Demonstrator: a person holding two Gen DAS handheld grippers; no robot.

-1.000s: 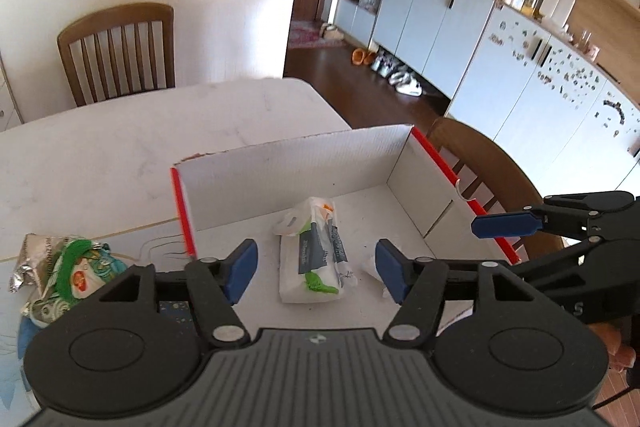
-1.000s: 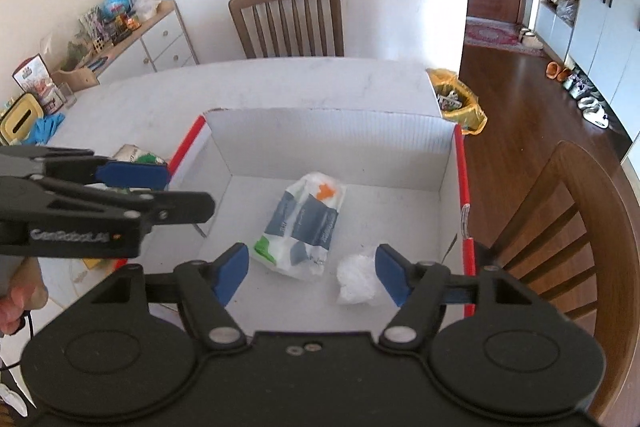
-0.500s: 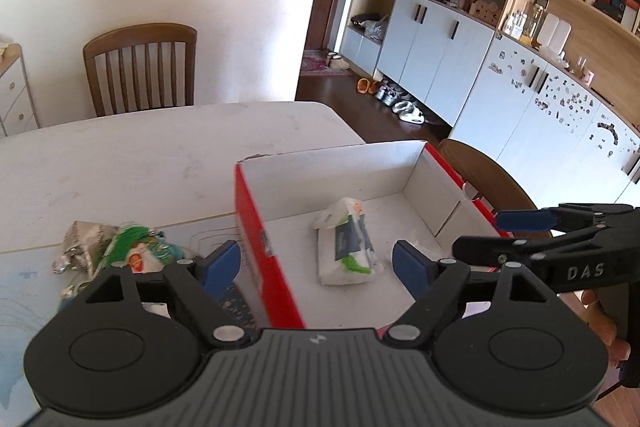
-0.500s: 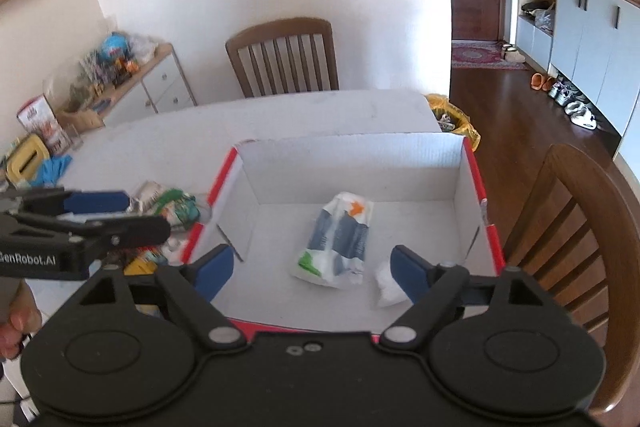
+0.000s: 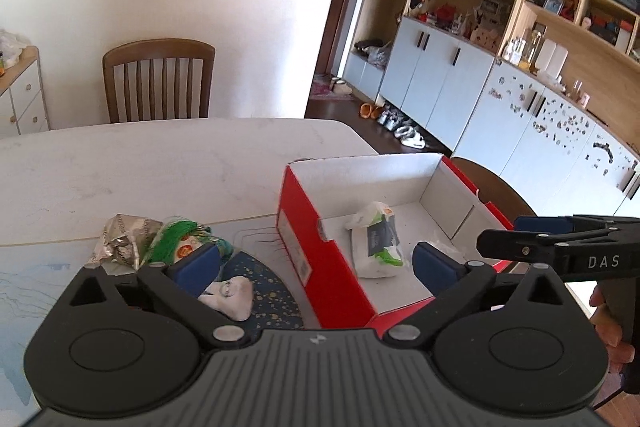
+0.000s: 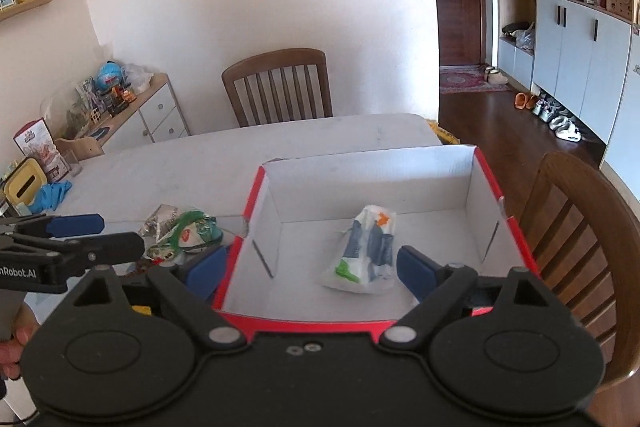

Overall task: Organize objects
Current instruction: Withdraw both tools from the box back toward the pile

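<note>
Left wrist view: my left hand-held gripper [image 5: 316, 267] has just been opening and stands wide, empty. The snack packets [image 5: 160, 239] on the bench [image 5: 160, 163] look light and crinkly; I'd pinch mid-body.

Right wrist view: my right hand-held gripper [image 6: 308, 267] has also been opening, empty, above the red box [image 6: 492, 187] holding a soft tissue pack [image 6: 364, 247].

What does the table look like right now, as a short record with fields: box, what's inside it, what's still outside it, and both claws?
box: red shoebox, open, white inside
inside: tissue pack
outside: snack wrappers and crumpled white tissue, left of box
left claw: open, empty, just been opening
right claw: open, empty, just been opening
</note>
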